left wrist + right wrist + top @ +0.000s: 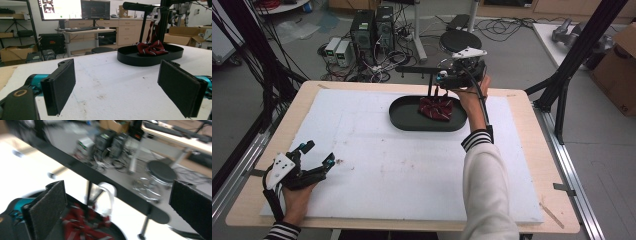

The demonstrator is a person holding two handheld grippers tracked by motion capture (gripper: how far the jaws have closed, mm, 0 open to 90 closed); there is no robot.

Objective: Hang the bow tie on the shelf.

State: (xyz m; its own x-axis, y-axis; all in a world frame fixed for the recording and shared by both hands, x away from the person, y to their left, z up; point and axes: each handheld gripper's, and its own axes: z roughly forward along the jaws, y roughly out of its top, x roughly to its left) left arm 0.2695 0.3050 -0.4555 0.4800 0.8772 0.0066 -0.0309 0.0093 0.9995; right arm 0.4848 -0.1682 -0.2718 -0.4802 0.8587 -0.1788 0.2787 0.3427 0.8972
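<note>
On the white table (pixel 377 170), a black tray (pixel 404 119) holds a red bow tie (pixel 435 108).

Bow tie (pixel 435 108): dark red cloth with thin pale stripes, soft and crumpled, showing a slight sheen in the left gripper view. It is lying in a black tray (pixel 404 117), matt and smooth, looking like plastic or painted metal. A white strap (pixel 108 195), smooth, is hanging on the black matt bar (pixel 82 170) of the stand.

The table (pixel 522 107) is showing a pale wood rim; a white board (pixel 402 170) is covering it, rough, grainy and scuffed with brown specks.

Left tongs (pixel 319 154) and right tongs (pixel 120 210): the pads (pixel 61 85) are looking like dark, coarse, matt foam or felt, on glossy teal and black plastic parts.

Sleeve (pixel 484 185): white knit cloth, striped cuff.
</note>
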